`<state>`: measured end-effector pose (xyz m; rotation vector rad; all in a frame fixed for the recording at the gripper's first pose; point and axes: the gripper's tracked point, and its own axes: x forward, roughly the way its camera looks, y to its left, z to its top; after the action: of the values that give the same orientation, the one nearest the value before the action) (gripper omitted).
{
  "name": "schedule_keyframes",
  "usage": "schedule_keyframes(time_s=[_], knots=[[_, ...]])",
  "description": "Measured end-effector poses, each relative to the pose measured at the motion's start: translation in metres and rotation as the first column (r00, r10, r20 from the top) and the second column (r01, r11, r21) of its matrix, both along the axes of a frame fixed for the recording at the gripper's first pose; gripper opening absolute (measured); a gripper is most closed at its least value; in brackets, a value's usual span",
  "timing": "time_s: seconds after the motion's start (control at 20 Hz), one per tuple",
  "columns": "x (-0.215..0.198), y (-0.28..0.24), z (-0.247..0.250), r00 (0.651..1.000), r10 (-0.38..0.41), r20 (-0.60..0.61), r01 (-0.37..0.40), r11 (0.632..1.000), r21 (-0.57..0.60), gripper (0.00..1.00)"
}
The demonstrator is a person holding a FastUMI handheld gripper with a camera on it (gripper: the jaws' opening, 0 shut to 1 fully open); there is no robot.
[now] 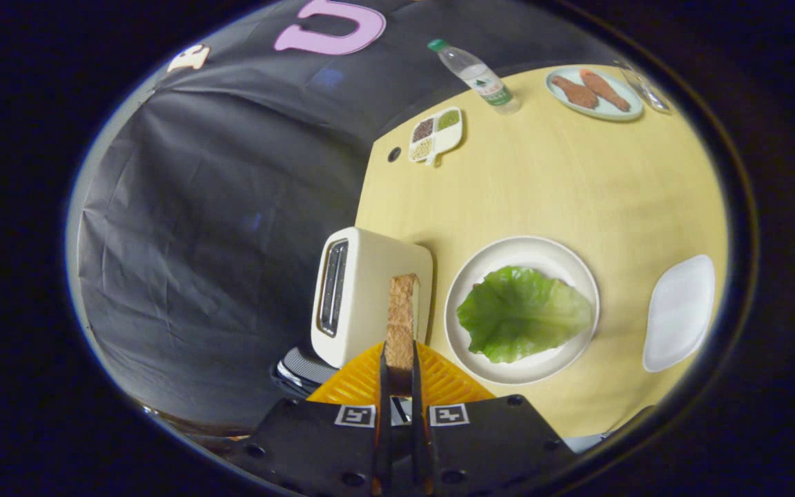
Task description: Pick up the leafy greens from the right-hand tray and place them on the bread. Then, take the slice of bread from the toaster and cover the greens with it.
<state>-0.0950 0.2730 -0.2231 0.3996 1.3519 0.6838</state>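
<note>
Between the fingers, gripper [398,373] pinched a bread slice [402,321] on edge, upright, both fingers pressed on its lower end. Hung near the toaster [359,297], just left of the plate [480,276]. Lettuce [522,314] lay spread over the plate, hiding whatever sat under it; could not tell the lower bread from this view. Empty tray [679,312] sat right of the plate on the desk [577,186].

Risks, as judged: slice held vertical and only by its end, so likely to sag, crumble or slip if swung fast. Needed turning flat before release; dropped on edge, would topple off the leaf or off the plate. Pressed down too hard, could drag the lettuce sideways. Toaster close by, easy to clip.
</note>
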Motion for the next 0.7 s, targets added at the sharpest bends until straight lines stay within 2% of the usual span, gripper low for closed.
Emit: schedule_keyframes(time_s=[0.3,0.5,0.7], knots=[[0.011,-0.020,-0.046,0.996,-0.043,-0.072,0.044,0.999,0.013,0.14],[0.012,-0.035,-0.082,0.996,-0.035,-0.081,0.031,0.998,-0.055,0.14],[0.019,-0.048,-0.101,1.000,-0.021,-0.022,0.017,0.990,-0.143,0.14]])
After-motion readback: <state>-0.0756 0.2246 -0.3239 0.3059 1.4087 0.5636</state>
